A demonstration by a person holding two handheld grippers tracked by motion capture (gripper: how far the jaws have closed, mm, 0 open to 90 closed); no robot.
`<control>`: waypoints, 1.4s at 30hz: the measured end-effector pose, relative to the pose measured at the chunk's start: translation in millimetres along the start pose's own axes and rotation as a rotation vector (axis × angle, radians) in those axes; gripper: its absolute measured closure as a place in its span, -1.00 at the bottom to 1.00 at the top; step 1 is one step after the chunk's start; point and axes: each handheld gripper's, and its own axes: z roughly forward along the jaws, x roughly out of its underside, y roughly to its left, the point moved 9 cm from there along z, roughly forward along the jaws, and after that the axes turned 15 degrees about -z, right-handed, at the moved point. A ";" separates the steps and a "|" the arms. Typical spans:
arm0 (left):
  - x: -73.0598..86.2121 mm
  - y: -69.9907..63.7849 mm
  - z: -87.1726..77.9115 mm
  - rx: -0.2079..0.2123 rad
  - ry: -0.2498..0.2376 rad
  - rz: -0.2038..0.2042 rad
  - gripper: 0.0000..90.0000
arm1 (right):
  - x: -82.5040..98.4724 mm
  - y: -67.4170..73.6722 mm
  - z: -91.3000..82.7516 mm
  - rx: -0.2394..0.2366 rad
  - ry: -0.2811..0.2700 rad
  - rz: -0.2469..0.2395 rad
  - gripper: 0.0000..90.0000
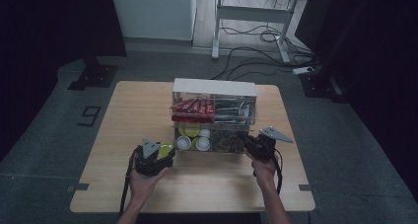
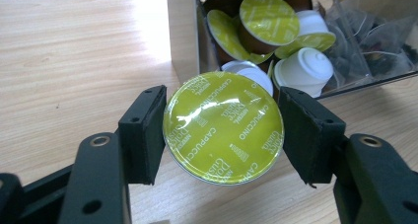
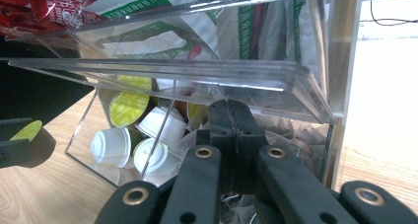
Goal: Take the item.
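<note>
My left gripper (image 2: 223, 130) is shut on a yellow-green cappuccino capsule (image 2: 223, 127), foil lid facing the camera, pads pressing its rim from both sides. In the high view that capsule (image 1: 165, 148) hangs just left of the clear two-tier organizer (image 1: 214, 87). The organizer's lower bin holds more green-lidded capsules (image 2: 268, 17) and white capsules (image 2: 308, 66). My right gripper (image 3: 230, 116) is shut, jaws pressed together with nothing visible between them. Its tips sit under the raised clear flap (image 3: 197, 75) at the organizer's lower right (image 1: 249, 144); whether they touch the flap I cannot tell.
The organizer stands mid-table on the wooden tabletop (image 1: 133, 115). Its upper tier holds red packets (image 1: 192, 107) and green-and-white sachets (image 3: 162, 7). Clear tea bags (image 2: 374, 41) fill the lower right bin. A desk frame and cables (image 1: 256, 36) lie on the floor beyond the table.
</note>
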 end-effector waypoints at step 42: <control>24.3 34.1 15.0 -0.049 0.064 -0.053 -0.15 | 3.6 0.7 3.5 0.004 0.012 -0.002 0.99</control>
